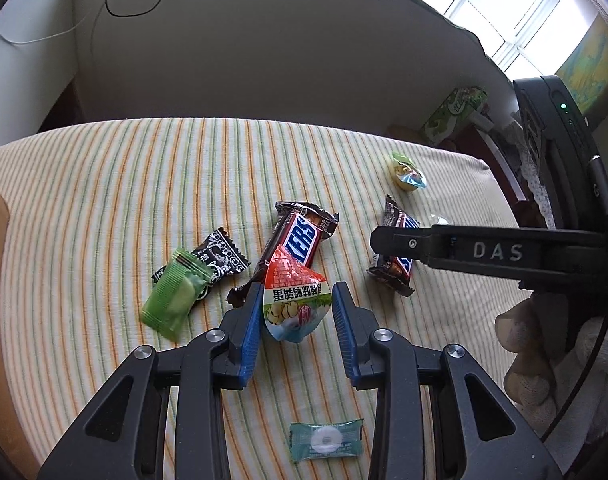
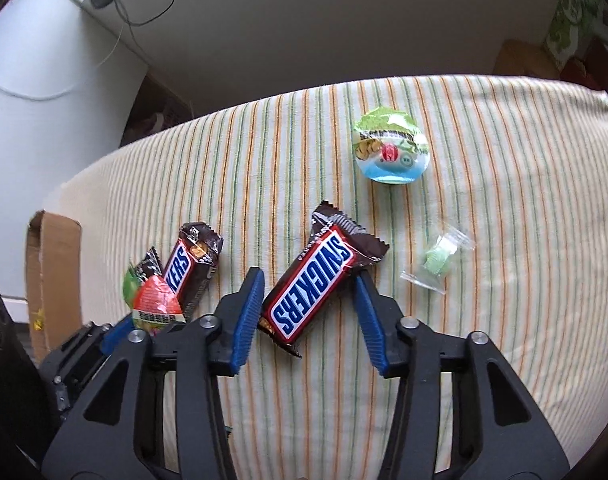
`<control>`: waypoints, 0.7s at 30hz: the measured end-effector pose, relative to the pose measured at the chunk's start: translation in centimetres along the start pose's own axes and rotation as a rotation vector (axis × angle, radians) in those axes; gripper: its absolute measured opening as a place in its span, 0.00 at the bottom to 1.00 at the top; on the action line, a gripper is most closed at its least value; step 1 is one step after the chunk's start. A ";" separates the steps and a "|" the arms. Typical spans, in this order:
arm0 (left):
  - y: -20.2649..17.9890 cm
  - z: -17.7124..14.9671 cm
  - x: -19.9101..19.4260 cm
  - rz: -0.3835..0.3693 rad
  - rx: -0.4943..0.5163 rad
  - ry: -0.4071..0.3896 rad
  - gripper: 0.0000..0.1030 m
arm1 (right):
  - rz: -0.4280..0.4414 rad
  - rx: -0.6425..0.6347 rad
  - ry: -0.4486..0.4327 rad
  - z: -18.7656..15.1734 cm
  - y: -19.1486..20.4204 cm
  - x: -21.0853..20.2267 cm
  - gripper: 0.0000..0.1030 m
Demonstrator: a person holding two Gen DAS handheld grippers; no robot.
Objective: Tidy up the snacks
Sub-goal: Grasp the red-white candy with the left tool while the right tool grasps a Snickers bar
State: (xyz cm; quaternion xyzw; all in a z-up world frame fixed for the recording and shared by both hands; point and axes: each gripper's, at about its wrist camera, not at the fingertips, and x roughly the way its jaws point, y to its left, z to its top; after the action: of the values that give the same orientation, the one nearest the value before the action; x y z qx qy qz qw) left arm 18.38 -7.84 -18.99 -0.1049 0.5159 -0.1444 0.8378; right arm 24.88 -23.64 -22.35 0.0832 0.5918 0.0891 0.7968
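The right gripper [image 2: 307,300] straddles a Snickers bar [image 2: 313,280] lying diagonally on the striped counter [image 2: 503,200]. Its jaws stand narrow, with the left pad at the wrapper edge; a firm grip cannot be confirmed. The bar is light and fairly stiff, its wrapper slick; grip across the body, not the crimped ends. The left gripper [image 1: 298,312] brackets a jelly cup [image 1: 294,300], jaws narrow, the right pad still apart. The cup is light, with a thin, crushable wall.
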 end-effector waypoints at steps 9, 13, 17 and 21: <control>0.6 -1.1 -1.4 -0.002 0.020 -0.022 0.22 | 0.017 0.000 -0.008 -0.6 -1.2 -0.8 0.30; 0.7 -1.6 -2.0 -0.011 0.027 -0.037 0.22 | 0.023 -0.006 -0.011 -1.1 -2.0 -1.6 0.29; 0.2 -2.1 -1.3 -0.009 0.078 -0.009 0.22 | 0.025 -0.008 -0.011 -1.9 -2.1 -2.0 0.29; -0.5 -2.2 -1.1 -0.025 0.093 -0.016 0.22 | 0.042 0.005 -0.022 -2.1 -2.2 -2.5 0.29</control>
State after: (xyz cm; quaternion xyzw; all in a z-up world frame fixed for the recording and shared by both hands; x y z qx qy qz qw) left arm 15.85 -7.99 -18.92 -0.0736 0.5005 -0.1780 0.8441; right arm 22.27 -26.30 -21.11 0.0984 0.5814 0.1032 0.8011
